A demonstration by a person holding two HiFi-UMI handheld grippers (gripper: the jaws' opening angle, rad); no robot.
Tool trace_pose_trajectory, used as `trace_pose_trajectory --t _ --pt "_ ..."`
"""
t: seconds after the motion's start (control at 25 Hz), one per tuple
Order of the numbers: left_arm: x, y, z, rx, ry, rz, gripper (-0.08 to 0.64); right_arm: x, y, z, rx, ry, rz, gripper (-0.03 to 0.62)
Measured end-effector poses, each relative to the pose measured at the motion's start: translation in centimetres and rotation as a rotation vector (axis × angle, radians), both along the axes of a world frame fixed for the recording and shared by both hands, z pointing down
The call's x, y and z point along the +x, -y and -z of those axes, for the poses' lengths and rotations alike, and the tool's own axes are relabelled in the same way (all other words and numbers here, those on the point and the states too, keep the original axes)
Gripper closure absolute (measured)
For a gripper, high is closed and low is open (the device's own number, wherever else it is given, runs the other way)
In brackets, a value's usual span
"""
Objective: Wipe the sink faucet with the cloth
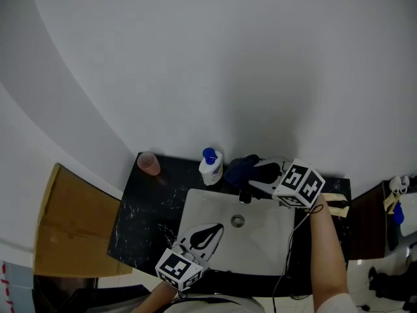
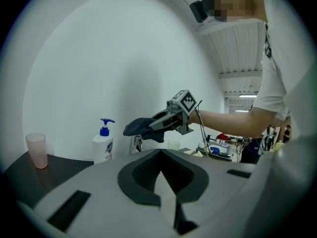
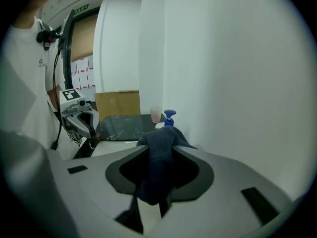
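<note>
Two grippers are working at the basin. Right gripper (image 1: 255,176) is clamping a bunched dark-blue cloth (image 3: 159,148) between its jaws, and the cloth is hanging right at the head of the short chrome faucet (image 2: 137,142), at twelve o'clock on the white rectangular sink (image 1: 195,207). Left gripper (image 1: 216,227), jaws pressed together on nothing, is hovering over the sink's seven o'clock corner. White soap bottle with blue pump (image 1: 210,168) is standing at eleven o'clock and translucent pink cup (image 1: 149,163) at ten, both on the black marble counter (image 1: 140,220).

cup (image 1: 148,163) L of soap btl (image 1: 210,167) | both behind sink (image 1: 208,215) | faucet (image 1: 245,196) R of soap btl | box (image 1: 75,223) L of counter (image 1: 140,214)
</note>
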State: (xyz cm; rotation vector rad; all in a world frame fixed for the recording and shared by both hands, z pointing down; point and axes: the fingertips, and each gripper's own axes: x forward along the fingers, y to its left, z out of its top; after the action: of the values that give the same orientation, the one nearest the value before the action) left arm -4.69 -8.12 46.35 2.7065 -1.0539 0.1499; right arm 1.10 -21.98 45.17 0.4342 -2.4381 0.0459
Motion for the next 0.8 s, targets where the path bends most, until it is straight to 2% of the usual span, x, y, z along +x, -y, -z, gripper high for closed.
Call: trace_pose_trajectory --t 0.08,0.24,0.32,0.4,0.52,0.64,0.72,0.8 --pt "0.2 -0.1 0.0 -0.002 -0.001 -0.002 0.558 0.2 1.2 -0.7 0.021 -0.018 -0.044 0.465" --pt "0.3 -0.2 -0.1 -0.004 0.000 -0.004 0.558 2.5 6.8 -0.6 0.091 0.012 -0.270 0.465" --pt "0.2 -0.2 -0.1 -0.005 0.001 -0.002 0.558 3.6 8.3 -0.4 0.106 0.010 -0.334 0.465" --pt "0.1 -0.1 0.0 -0.001 0.000 -0.001 0.558 3.6 7.5 0.3 0.107 0.023 -0.301 0.465" --pt "0.0 0.0 -0.1 0.000 0.000 0.002 0.557 1.7 2.9 1.3 0.013 0.079 -0.118 0.465" --pt "0.1 0.0 -0.3 -0.008 -0.003 0.000 0.558 0.1 -0.7 0.7 -0.045 0.040 0.019 0.465" --pt "0.3 -0.2 -0.3 -0.011 -0.002 -0.004 0.558 -0.1 -0.5 -0.3 -0.049 0.003 0.018 0.465" --pt "0.6 -0.3 -0.3 -0.009 0.000 -0.007 0.558 0.4 1.2 -0.8 -0.056 0.023 -0.050 0.465"
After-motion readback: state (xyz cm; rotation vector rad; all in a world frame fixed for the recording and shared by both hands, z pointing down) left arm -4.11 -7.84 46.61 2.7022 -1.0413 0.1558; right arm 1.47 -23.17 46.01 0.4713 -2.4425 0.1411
